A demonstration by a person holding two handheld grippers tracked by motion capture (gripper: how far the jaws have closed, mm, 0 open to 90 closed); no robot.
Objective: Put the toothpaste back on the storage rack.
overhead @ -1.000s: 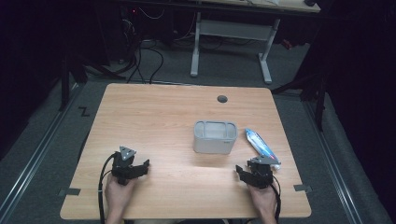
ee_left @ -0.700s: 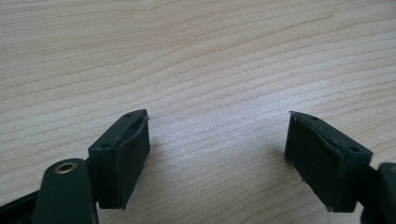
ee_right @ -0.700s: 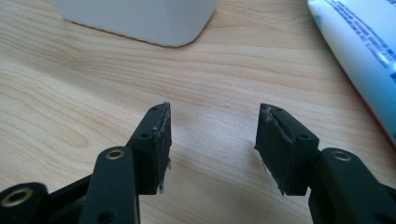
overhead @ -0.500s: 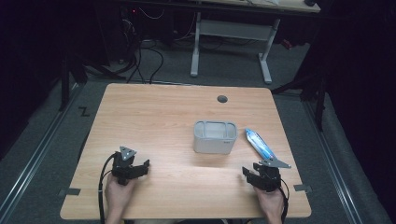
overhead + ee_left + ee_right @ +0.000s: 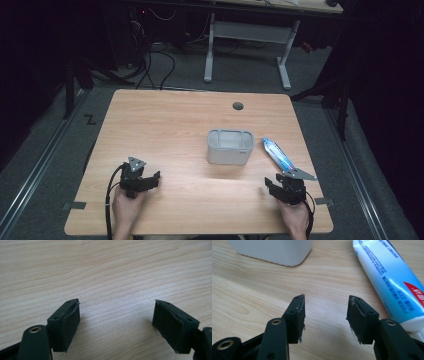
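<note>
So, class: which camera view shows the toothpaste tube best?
The right gripper view: the toothpaste tube lies close, its blue body and print legible, though both ends are cut off. The high view shows the whole tube small, beside the grey container. The left gripper view looks at the bare table.

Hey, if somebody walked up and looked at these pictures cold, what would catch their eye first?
Probably the blue and white tube, lying flat on the wooden table right of the grey container near the middle and just beyond the right gripper. That gripper's jaws have just been closing with nothing between them. The left gripper sits open over bare wood at the near left.
</note>
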